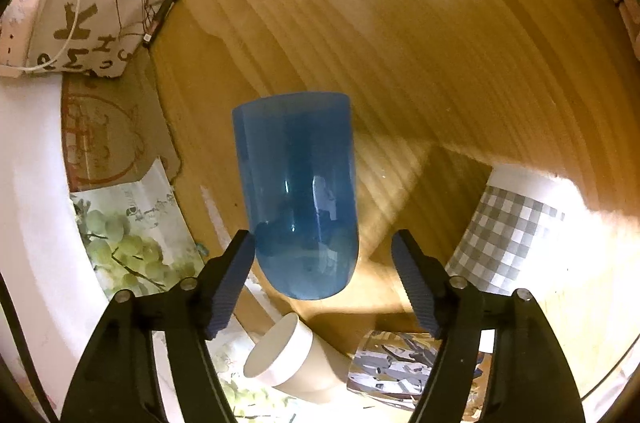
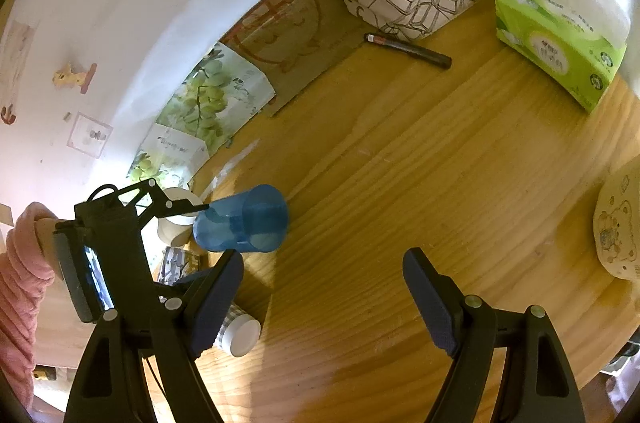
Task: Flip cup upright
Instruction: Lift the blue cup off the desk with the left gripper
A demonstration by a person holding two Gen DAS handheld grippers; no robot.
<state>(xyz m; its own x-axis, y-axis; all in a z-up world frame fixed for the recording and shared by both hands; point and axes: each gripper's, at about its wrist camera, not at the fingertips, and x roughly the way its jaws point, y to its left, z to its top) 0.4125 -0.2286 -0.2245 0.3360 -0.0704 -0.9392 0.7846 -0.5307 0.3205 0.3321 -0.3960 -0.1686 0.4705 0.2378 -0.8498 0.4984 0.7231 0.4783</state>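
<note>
Left wrist view: a translucent blue plastic cup (image 1: 298, 195) lies on its side on the round wooden table (image 1: 440, 43), closed base toward the camera, mouth toward 12 o'clock. The left gripper (image 1: 323, 251) stands wide open; its left finger touches or nearly touches the cup near the base, its right finger is apart from it. At 6 o'clock lie a white paper cup (image 1: 296, 359) and a silver-patterned cup (image 1: 392, 367); at 4 o'clock, a grey checked cup (image 1: 504, 243).

Right wrist view: the right gripper (image 2: 323, 287) is wide open and holds nothing, with the blue cup at its 10 o'clock. A green tissue box (image 2: 560, 47) sits at 2 o'clock.
</note>
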